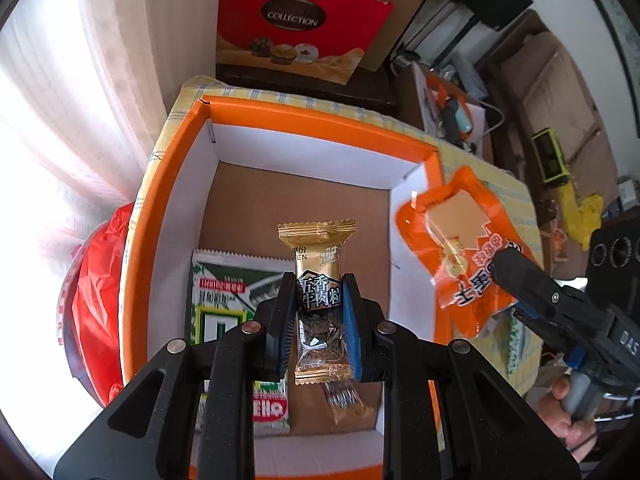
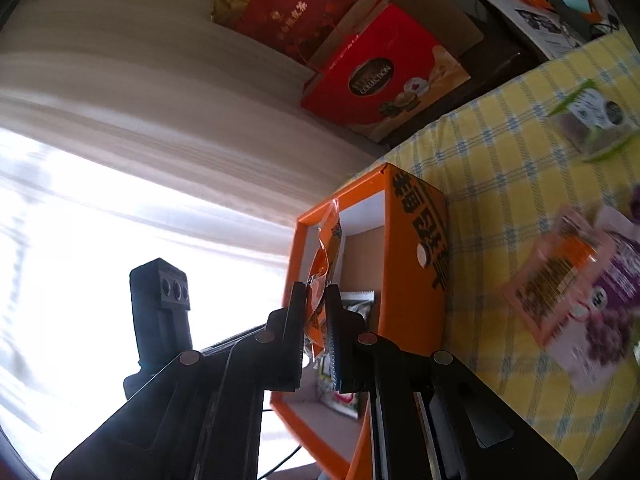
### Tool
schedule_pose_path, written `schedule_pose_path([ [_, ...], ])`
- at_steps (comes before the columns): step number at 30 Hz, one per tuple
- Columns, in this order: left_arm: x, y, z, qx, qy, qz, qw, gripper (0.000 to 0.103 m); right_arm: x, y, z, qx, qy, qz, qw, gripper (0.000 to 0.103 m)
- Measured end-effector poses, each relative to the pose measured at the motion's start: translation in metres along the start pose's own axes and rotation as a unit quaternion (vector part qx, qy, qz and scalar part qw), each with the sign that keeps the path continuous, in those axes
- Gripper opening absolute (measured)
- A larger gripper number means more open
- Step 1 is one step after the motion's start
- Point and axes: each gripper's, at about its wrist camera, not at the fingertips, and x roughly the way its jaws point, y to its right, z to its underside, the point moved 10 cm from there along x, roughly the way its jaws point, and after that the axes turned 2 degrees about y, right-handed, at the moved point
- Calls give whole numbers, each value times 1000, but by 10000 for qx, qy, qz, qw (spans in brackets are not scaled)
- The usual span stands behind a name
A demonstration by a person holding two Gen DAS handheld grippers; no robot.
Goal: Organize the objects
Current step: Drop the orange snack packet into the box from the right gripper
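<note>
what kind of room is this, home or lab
Most likely a lived-in home room, not a lab: a yellow checked tablecloth, light curtains over a bright window, and a red chocolate gift box stacked with cardboard cartons behind the table.

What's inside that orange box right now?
Lying in the orange box: a green-and-white packet, a small gold wrapper and bare cardboard floor. The gold snack held above and the fingers hide part of it.
</note>
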Motion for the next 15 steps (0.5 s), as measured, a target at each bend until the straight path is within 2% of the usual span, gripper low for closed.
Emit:
schedule_pose_path([
  [5, 17, -2, -7, -48, -109, -37, 9999, 20, 27, -3, -8, -242, -92, 332, 9991, 9],
  [10, 35, -2, -4, -176, -283, 60, 9994, 20, 52, 5, -6, -564, -295, 969, 9933, 9],
  [15, 43, -4, -2, -228, -354, 67, 9991, 20, 62, 18, -5, -681, -415, 1416, 9867, 11],
])
